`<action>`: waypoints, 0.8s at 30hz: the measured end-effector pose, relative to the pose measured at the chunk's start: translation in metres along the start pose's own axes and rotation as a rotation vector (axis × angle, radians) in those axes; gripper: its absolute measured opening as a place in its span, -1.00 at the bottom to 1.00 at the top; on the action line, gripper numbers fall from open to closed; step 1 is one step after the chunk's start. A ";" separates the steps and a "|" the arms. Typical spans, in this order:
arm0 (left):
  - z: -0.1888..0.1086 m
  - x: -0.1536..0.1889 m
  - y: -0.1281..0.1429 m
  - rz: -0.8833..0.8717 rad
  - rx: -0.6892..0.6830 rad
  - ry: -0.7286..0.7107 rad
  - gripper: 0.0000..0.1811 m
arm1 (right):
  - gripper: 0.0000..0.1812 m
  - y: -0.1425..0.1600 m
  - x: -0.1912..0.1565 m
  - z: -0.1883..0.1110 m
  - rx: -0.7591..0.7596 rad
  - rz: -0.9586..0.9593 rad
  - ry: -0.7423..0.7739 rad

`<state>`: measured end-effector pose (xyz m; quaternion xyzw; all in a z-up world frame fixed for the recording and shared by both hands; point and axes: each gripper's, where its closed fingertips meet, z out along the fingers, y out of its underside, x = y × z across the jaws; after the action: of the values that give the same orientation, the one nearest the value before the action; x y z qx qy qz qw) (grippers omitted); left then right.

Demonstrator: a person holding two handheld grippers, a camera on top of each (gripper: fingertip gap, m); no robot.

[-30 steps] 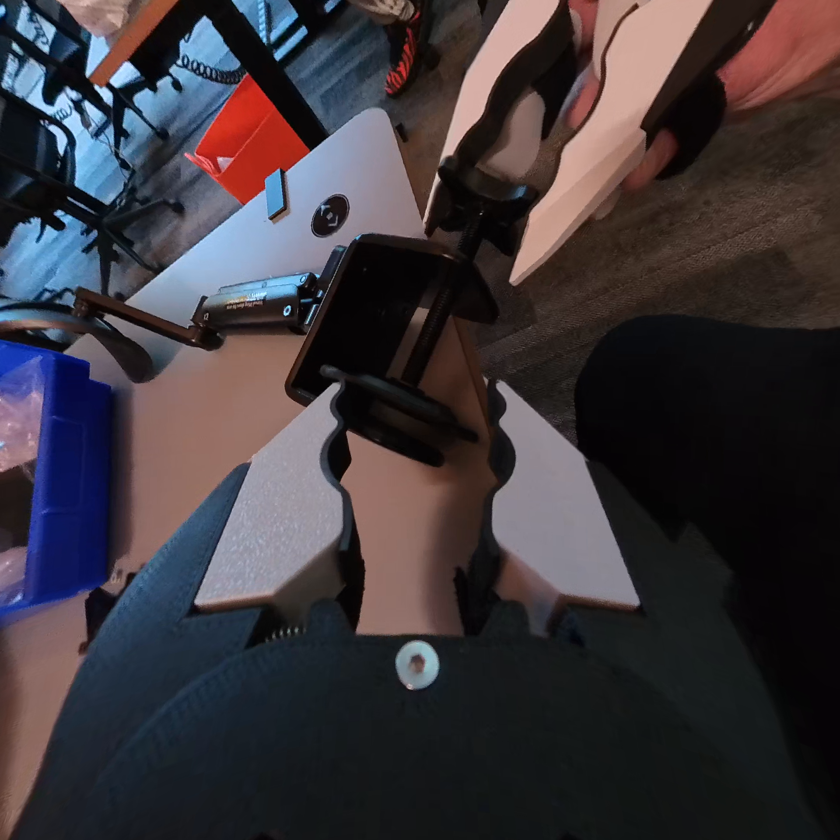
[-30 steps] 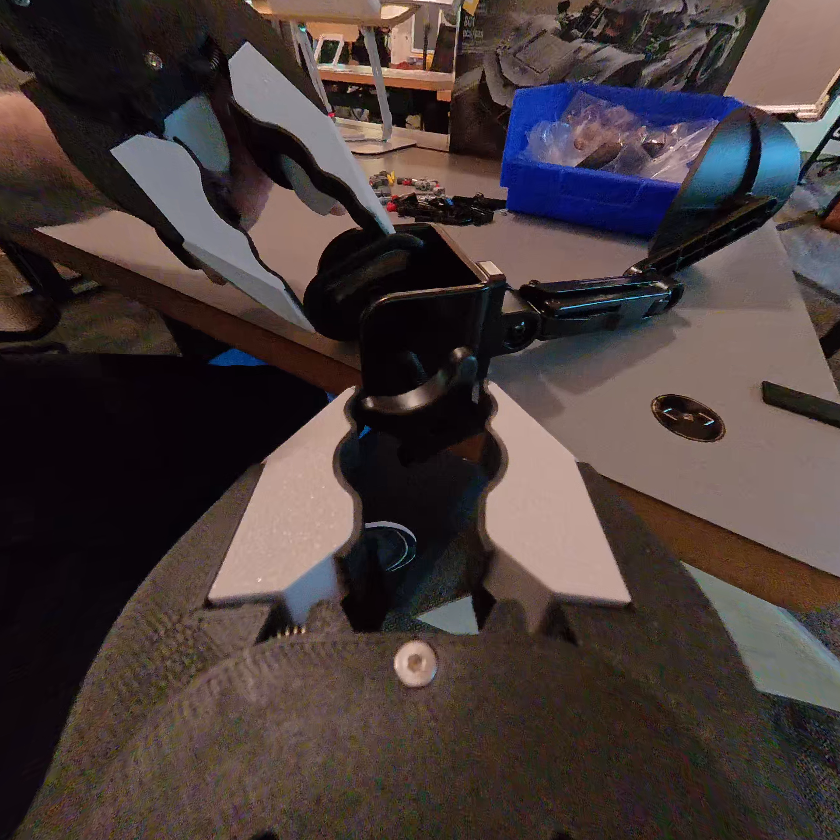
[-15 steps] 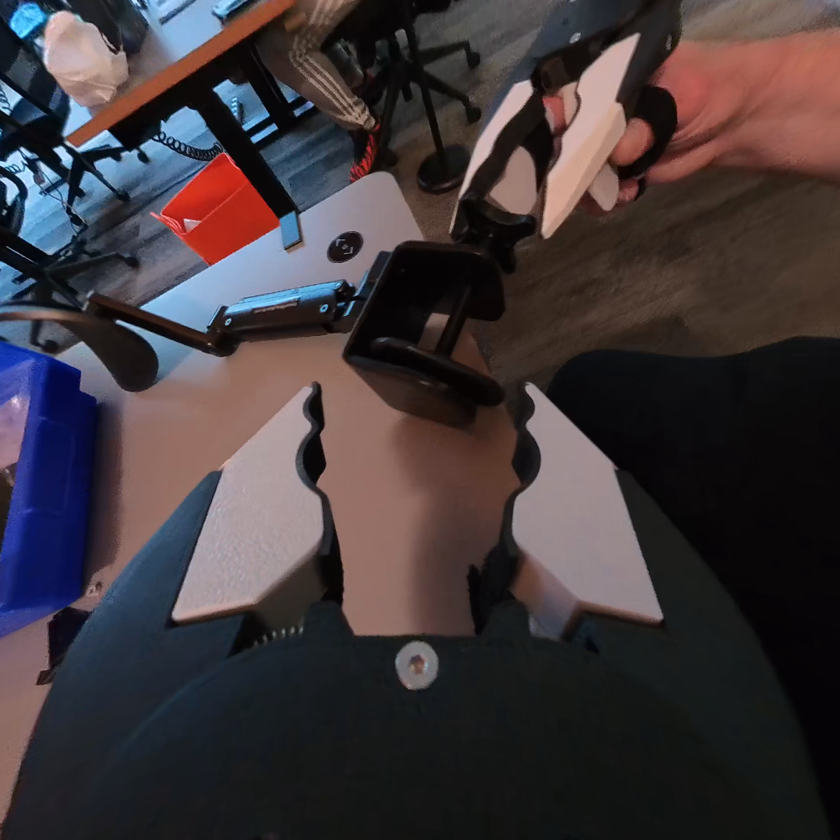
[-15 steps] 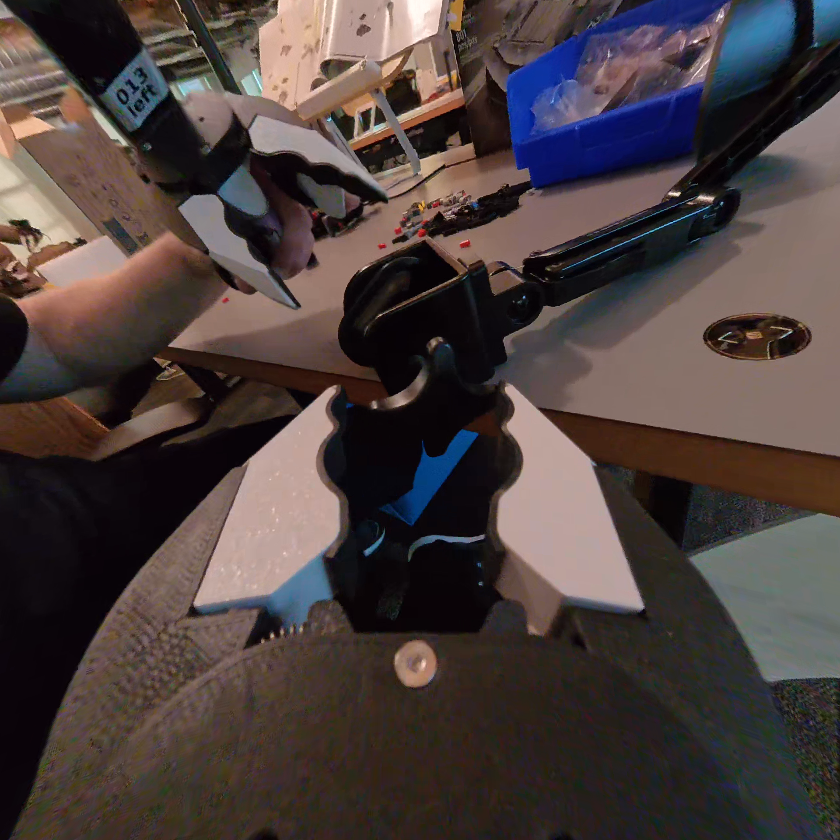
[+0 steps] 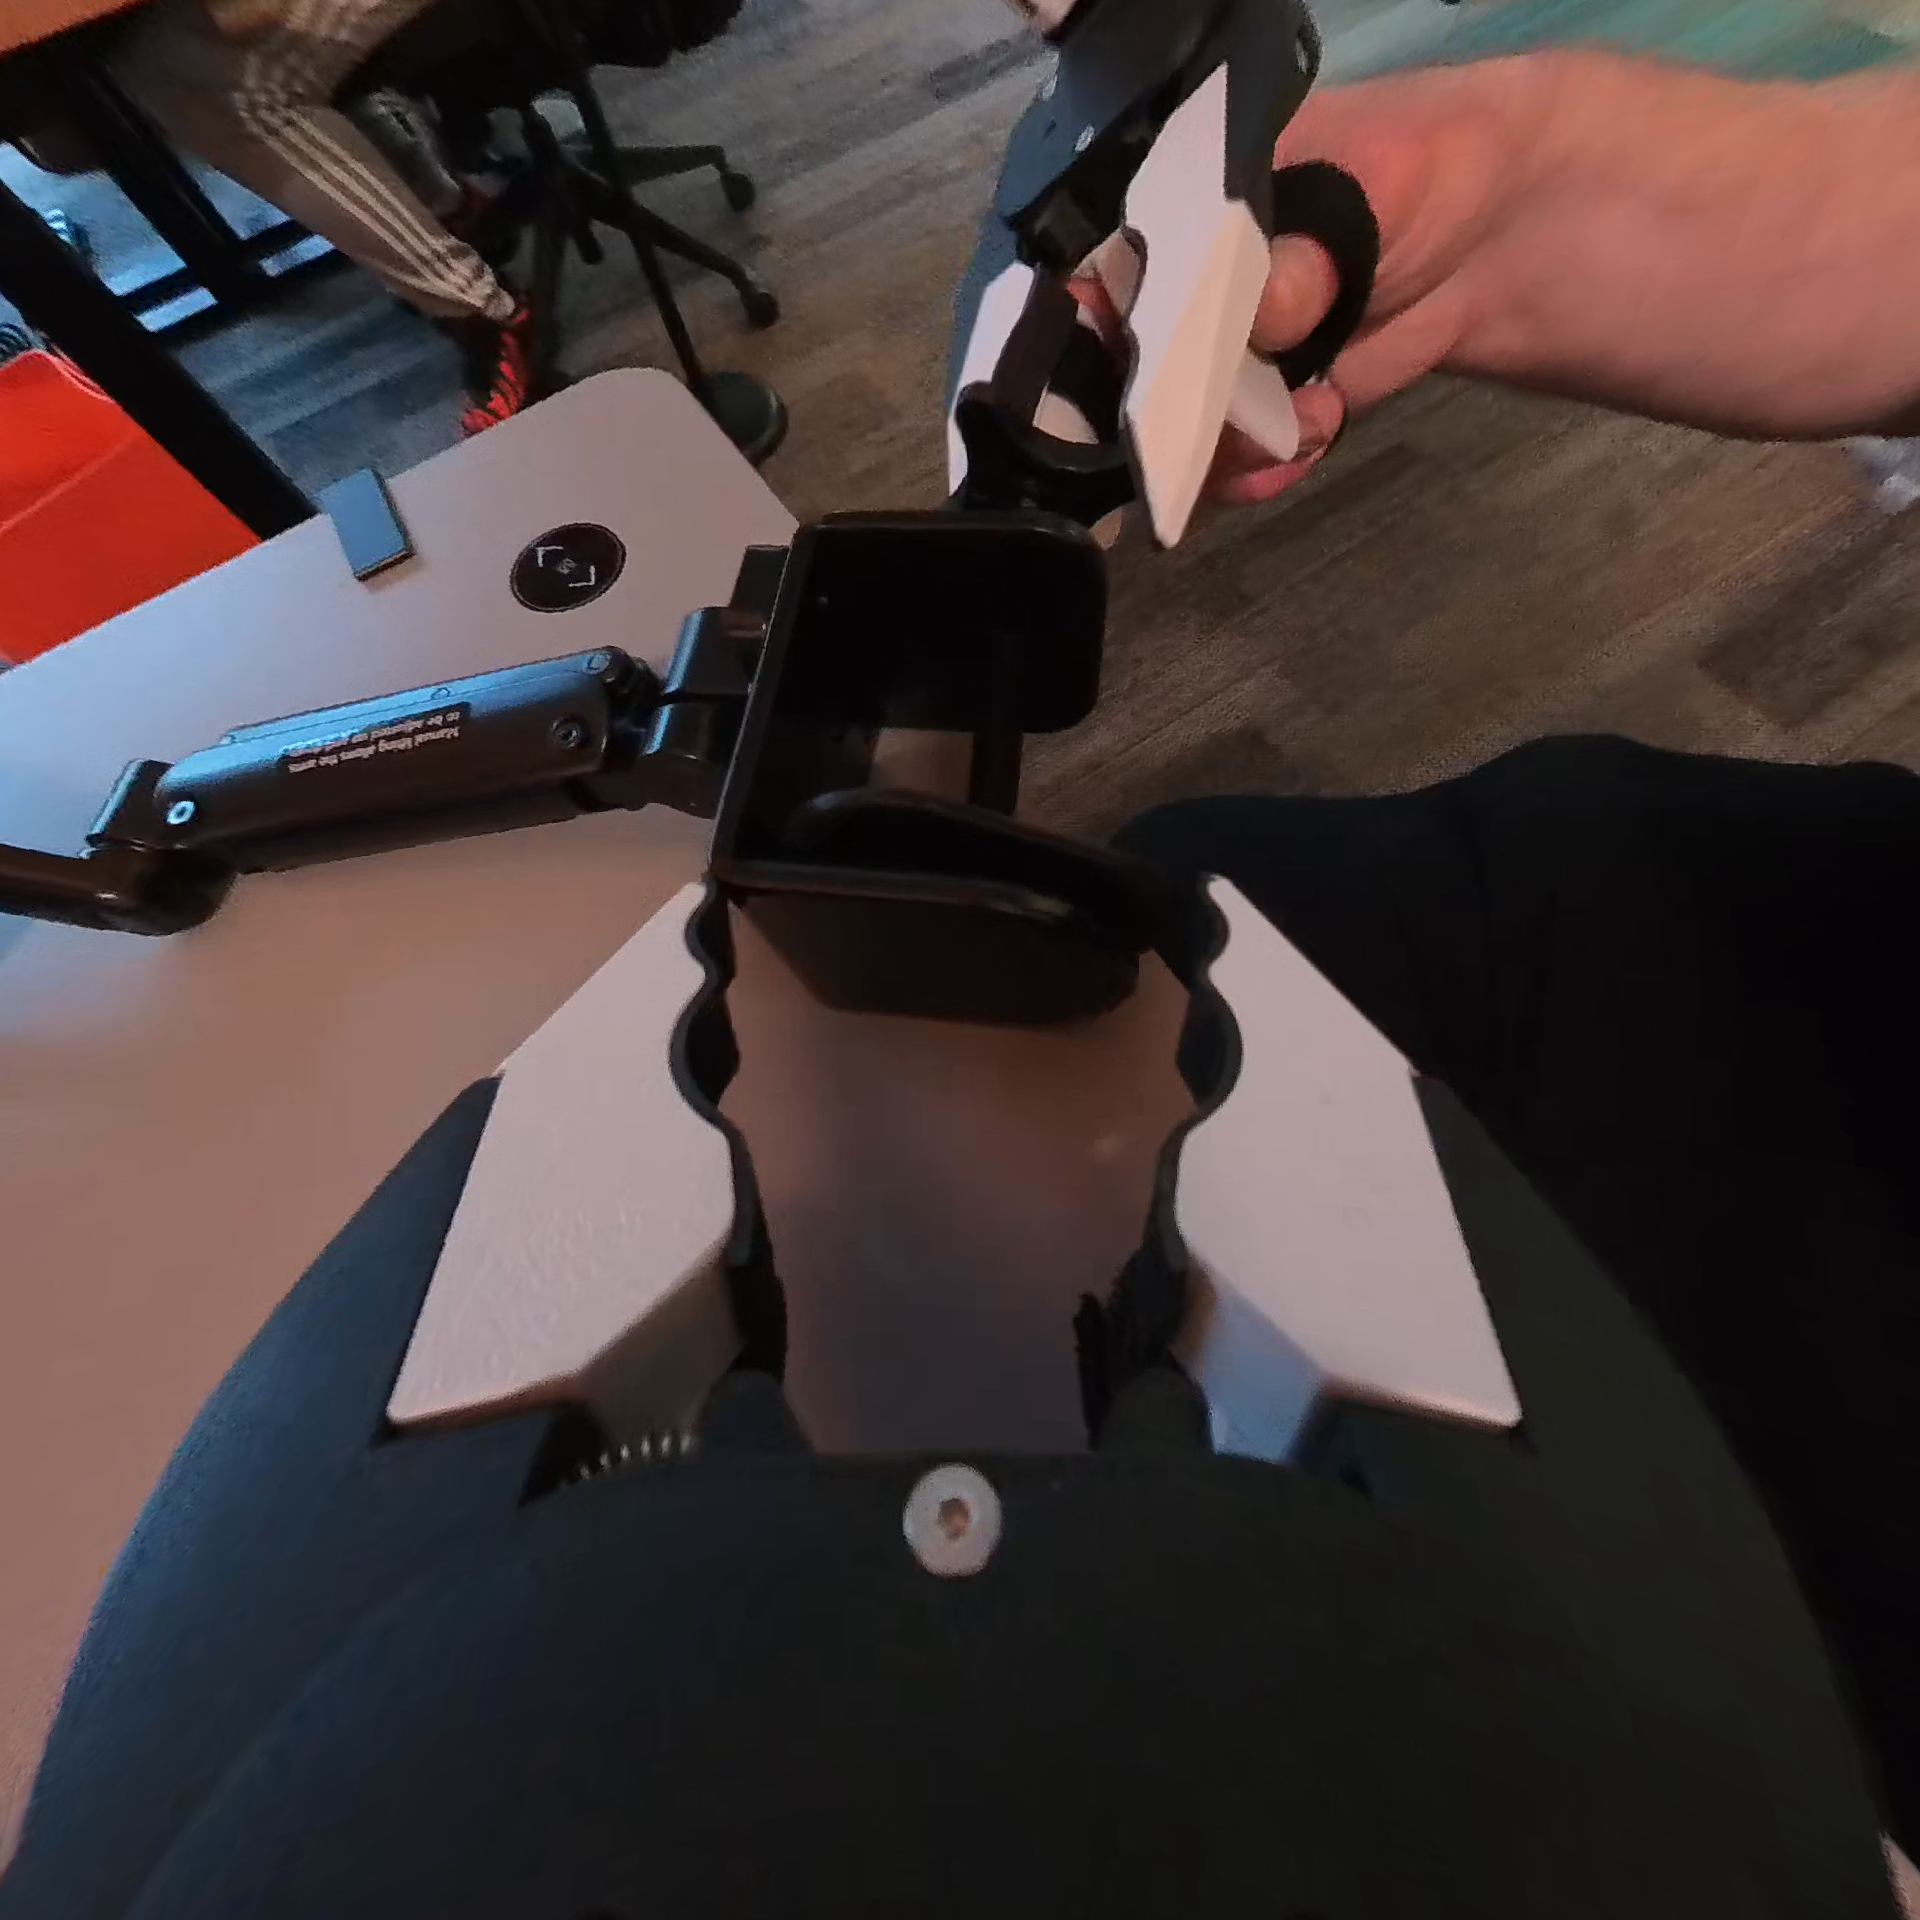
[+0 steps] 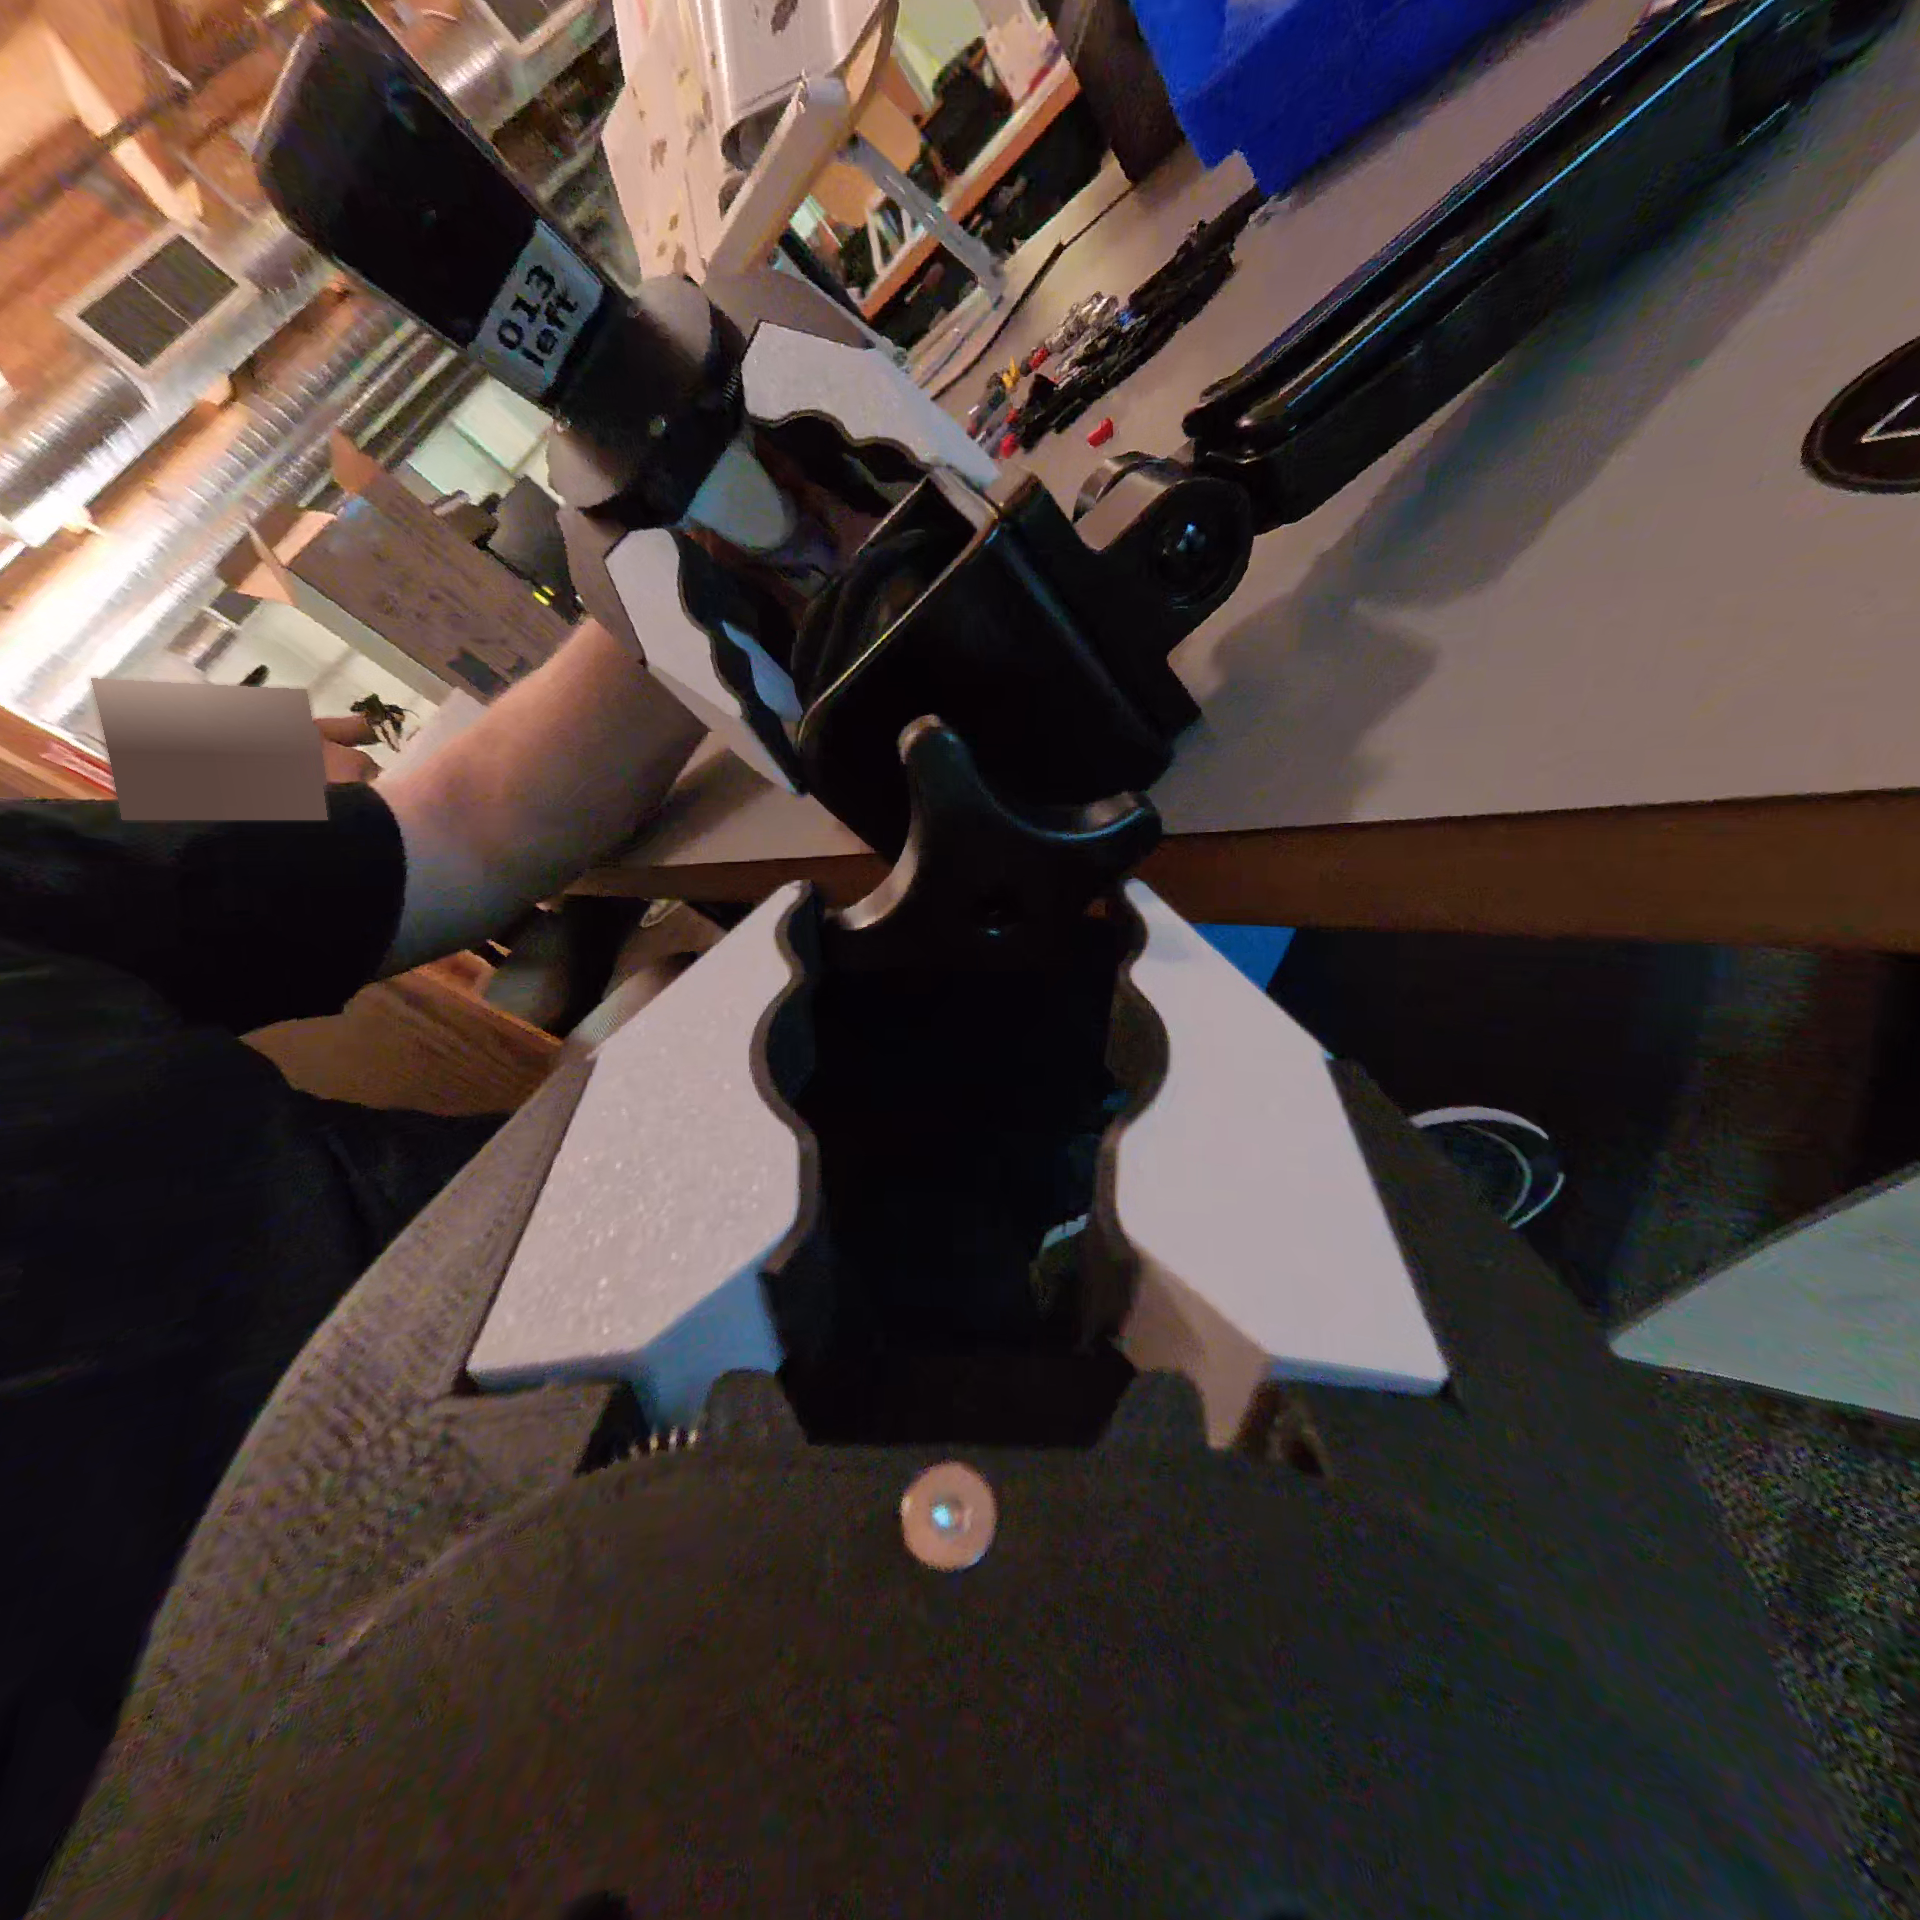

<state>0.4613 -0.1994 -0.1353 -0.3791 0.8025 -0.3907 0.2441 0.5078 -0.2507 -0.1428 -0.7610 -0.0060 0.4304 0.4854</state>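
Straddling a black desk clamp [image 5: 914, 769] at the table [image 5: 260, 1091] edge, the left gripper [image 5: 951, 940] shows its fingers spread apart around the clamp's top plate; a jointed black arm [image 5: 395, 758] lies along the tabletop. From below the edge, the right gripper [image 6: 961, 914] is pinched onto the clamp's screw knob [image 6: 997, 842].

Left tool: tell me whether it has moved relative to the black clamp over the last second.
Yes. The left tool backed away from the black clamp half a second ago, then closed in again; its open fingertips now flank the clamp's near plate.
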 end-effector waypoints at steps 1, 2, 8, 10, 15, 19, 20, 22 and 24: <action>-0.001 0.000 -0.001 -0.020 0.014 0.019 -0.08 | -0.42 -0.001 0.000 0.000 0.007 0.008 -0.012; -0.001 0.000 -0.002 -0.035 0.027 0.035 -0.10 | -0.43 -0.001 0.000 -0.001 0.012 0.013 -0.022; -0.002 0.002 -0.003 -0.040 0.050 0.057 -0.18 | -0.37 -0.003 -0.002 -0.005 0.005 0.087 -0.103; -0.001 0.002 -0.002 -0.049 0.045 0.059 -0.17 | -0.41 -0.006 0.000 -0.007 0.024 0.104 -0.113; 0.006 0.008 0.006 -0.036 -0.003 0.046 -0.03 | -0.50 -0.009 0.003 -0.007 0.053 0.153 -0.172; 0.006 0.006 0.006 -0.057 -0.008 0.038 -0.07 | -0.62 -0.009 0.004 -0.007 0.040 0.014 -0.105; 0.007 0.006 0.006 -0.059 -0.008 0.042 -0.09 | -0.62 -0.009 0.005 -0.007 0.022 -0.042 -0.078; 0.006 0.006 0.006 -0.075 -0.006 0.056 -0.09 | -0.62 -0.008 0.006 -0.007 -0.004 -0.205 -0.011; 0.006 0.005 0.006 -0.078 -0.006 0.065 -0.10 | -0.62 -0.007 0.008 -0.008 -0.035 -0.448 0.093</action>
<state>0.4599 -0.2040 -0.1443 -0.3980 0.7958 -0.4095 0.2014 0.5208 -0.2490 -0.1417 -0.7679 -0.1598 0.2760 0.5555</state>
